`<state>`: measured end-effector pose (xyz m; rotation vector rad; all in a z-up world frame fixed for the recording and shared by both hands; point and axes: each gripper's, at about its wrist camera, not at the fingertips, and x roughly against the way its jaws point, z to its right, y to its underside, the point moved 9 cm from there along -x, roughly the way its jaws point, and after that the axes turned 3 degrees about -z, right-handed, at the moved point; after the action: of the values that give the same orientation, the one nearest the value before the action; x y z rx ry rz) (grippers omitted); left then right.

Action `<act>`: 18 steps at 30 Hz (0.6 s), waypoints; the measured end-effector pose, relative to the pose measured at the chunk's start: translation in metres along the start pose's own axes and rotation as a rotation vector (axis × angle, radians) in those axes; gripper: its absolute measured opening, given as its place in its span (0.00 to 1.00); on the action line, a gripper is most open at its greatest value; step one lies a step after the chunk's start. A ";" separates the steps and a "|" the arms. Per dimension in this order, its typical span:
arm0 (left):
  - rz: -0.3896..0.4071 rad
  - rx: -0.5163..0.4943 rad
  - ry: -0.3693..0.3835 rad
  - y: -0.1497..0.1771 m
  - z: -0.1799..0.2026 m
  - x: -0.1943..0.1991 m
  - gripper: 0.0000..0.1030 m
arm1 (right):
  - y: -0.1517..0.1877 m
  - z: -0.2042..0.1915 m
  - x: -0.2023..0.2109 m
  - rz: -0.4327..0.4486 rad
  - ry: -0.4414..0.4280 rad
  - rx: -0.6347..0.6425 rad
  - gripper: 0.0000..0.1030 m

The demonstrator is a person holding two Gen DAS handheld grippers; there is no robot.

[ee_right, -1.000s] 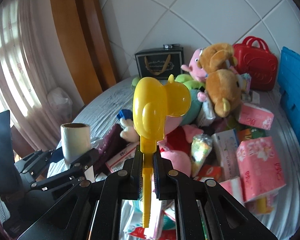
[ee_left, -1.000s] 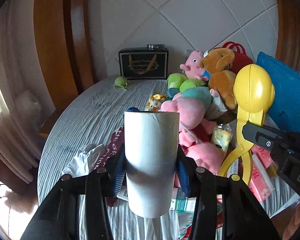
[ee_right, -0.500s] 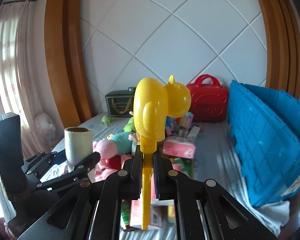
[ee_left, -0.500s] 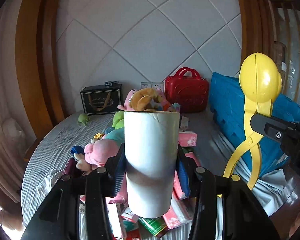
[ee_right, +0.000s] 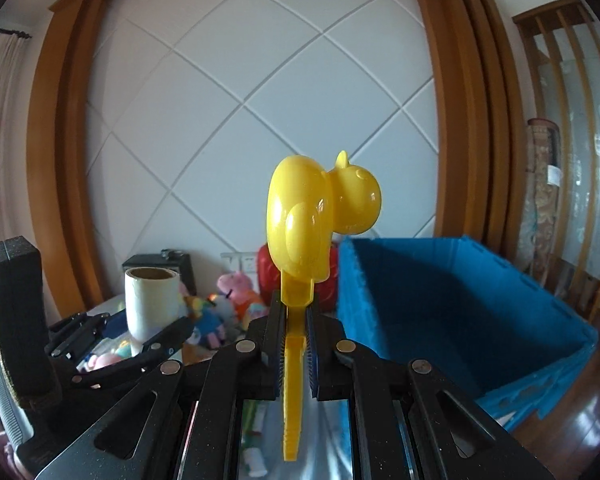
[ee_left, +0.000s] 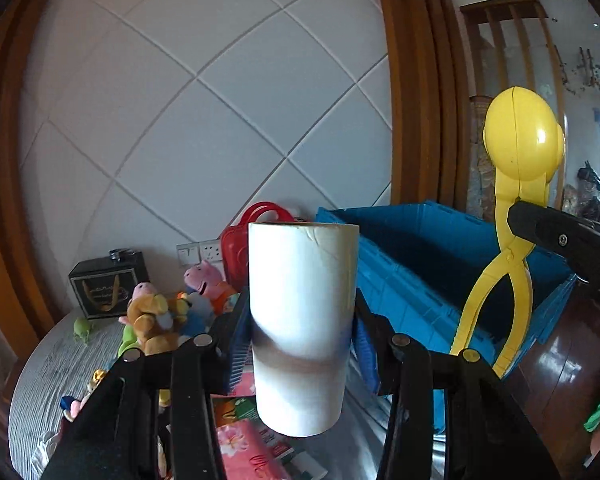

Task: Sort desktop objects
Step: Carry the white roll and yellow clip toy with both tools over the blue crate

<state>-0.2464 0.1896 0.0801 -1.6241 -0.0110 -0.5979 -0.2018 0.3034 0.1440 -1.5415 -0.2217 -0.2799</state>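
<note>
My left gripper (ee_left: 300,344) is shut on a white roll (ee_left: 302,320) and holds it upright in the air; the roll also shows in the right wrist view (ee_right: 150,300). My right gripper (ee_right: 296,344) is shut on the handles of a yellow duck-shaped snowball clamp (ee_right: 320,220), held upright; the clamp also shows in the left wrist view (ee_left: 518,168). An open blue crate (ee_right: 460,300) stands to the right, below and beyond both grippers, and shows in the left wrist view (ee_left: 420,264) too.
Plush toys (ee_left: 156,316) lie on the grey striped table (ee_left: 52,368) at the left. A black box (ee_left: 108,284) and a red case (ee_left: 240,248) stand by the wall. Pink packets (ee_left: 252,452) lie below the left gripper. Dark wood floor (ee_right: 572,420) lies to the right.
Both grippers have risen and swung right with their loads. The toy pile has dropped to the lower left, and the open blue crate has come into view ahead.
</note>
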 end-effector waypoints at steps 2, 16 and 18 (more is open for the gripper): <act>0.002 -0.019 0.037 -0.019 0.028 -0.012 0.43 | -0.014 0.030 -0.003 0.005 0.037 -0.022 0.09; -0.218 0.057 0.178 -0.118 0.232 -0.184 0.43 | -0.049 0.265 -0.151 -0.267 0.092 0.102 0.09; -0.316 0.065 0.160 -0.106 0.247 -0.225 0.43 | -0.030 0.290 -0.185 -0.365 0.064 0.122 0.09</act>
<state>-0.3860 0.5112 0.0871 -1.5182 -0.1704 -0.9600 -0.3769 0.6002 0.1198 -1.3637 -0.4625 -0.5922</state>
